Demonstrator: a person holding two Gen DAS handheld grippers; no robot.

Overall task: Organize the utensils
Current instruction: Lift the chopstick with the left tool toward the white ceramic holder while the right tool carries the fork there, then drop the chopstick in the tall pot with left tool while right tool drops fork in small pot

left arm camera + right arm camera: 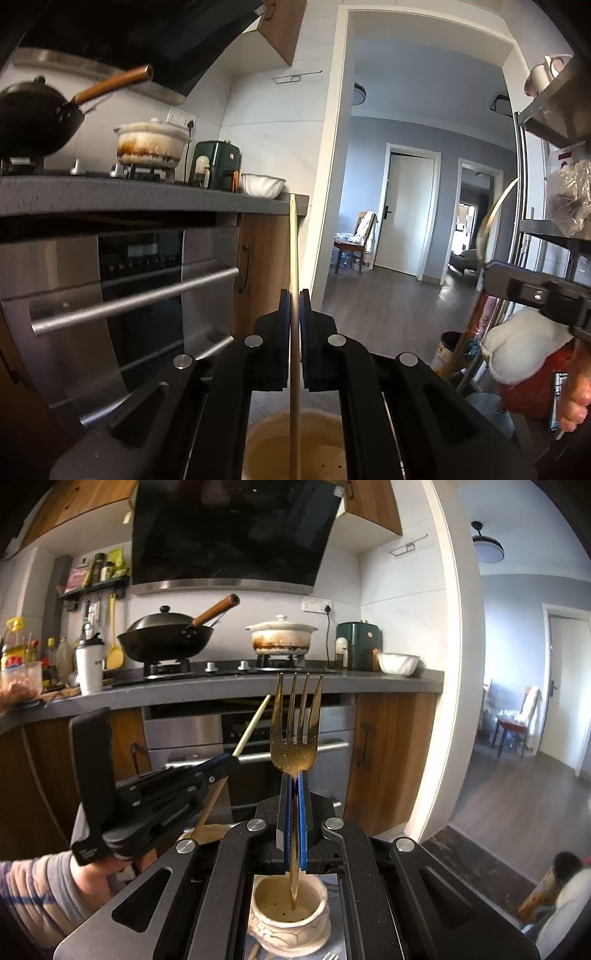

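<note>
The gold fork (296,723) stands upright, tines up, clamped at the neck by the right gripper (295,779), its handle tip hanging inside the beige ceramic holder (288,919) directly below. The left gripper (294,299) is closed on a wooden chopstick (293,258), held over the same holder. Behind both: countertop (258,688), wok (166,637).

My left wrist camera sits low, below the dark grey stone countertop (147,199), facing the stainless steel oven (140,280) and an open doorway. My right wrist camera looks from farther back, level with that countertop (258,690). Both views share the black lidded wok (33,122) (166,638), the oven (251,734) and the doorway.
</note>
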